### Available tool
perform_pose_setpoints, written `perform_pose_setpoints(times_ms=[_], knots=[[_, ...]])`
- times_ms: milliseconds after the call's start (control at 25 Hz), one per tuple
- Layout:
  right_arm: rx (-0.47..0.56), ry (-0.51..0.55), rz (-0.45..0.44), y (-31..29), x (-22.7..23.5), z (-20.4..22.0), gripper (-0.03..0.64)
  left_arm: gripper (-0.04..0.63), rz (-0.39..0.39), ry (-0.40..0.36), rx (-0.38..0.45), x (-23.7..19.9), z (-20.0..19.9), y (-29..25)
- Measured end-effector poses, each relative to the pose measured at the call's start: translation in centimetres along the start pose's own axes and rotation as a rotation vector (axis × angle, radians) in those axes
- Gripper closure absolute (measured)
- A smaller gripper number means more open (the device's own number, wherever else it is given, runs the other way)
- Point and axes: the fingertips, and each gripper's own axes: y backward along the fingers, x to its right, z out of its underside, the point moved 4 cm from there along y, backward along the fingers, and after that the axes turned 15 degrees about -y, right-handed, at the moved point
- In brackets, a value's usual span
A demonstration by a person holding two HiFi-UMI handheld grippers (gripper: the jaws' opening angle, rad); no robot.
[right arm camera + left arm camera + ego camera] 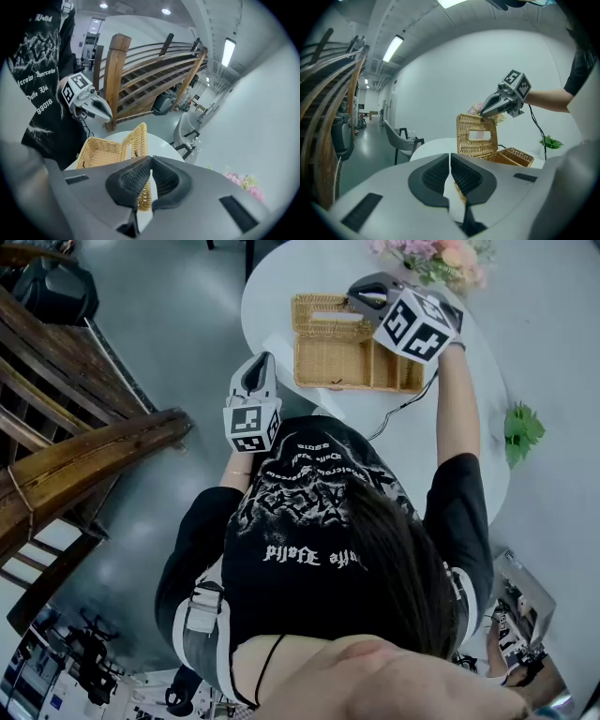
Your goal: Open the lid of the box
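- Both tongs have their jaws together. The left tongs (pixel 450 157) are closed on nothing and hang off the table's near left edge, beside the person's chest. The right tongs (pixel 151 160) are pinched on the top edge of the lid (pixel 464 133).
- White gothic lettering covers the person's black T-shirt (pixel 309 521). From where I stand it is too ornate and skewed to read.
- Each pair of tongs carries a marker cube (pixel 251 425) with black-and-white square patterns. These are codes, not words.
- The person's head and shoulders hide the near edge of the round white table (pixel 272 296).
- The box (pixel 347 357) is a woven wicker one. It sits on the table toward the left edge, with its lid tipped up to about upright on the far long side.
- The lid has a rectangular cut-out. The spot where the pads grip it is hidden behind the pads themselves.
- A dark cable (pixel 403 404) trails from the right tongs across the table toward the person.
- From above, the right marker cube covers the box's far right corner.
- Pink flowers (pixel 441 259) stand at the table's far edge, cut off by the frame.
- A green sprig (pixel 520 432) shows at the right edge. I cannot tell whether it rests on the table.
- A wooden staircase (pixel 84 456) rises off to the left.
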Motion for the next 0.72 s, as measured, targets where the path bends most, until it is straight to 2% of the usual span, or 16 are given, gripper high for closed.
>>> perform_pose_setpoints(times_ms=[120,360,720], knots=[[0.011,-0.035,-0.011,-0.5,0.7,0.1,0.583,0.566,-0.005,0.002,-0.007,0.0,0.2,-0.1],[-0.001,-0.032,0.054,-2.1,1.8,0.4,0.583,0.566,-0.011,0.007,-0.015,-0.3,0.2,-0.3],[-0.019,-0.05,0.084,-4.3,3.3,1.3,0.583,0.566,-0.032,0.02,-0.027,-0.6,0.5,-0.5]])
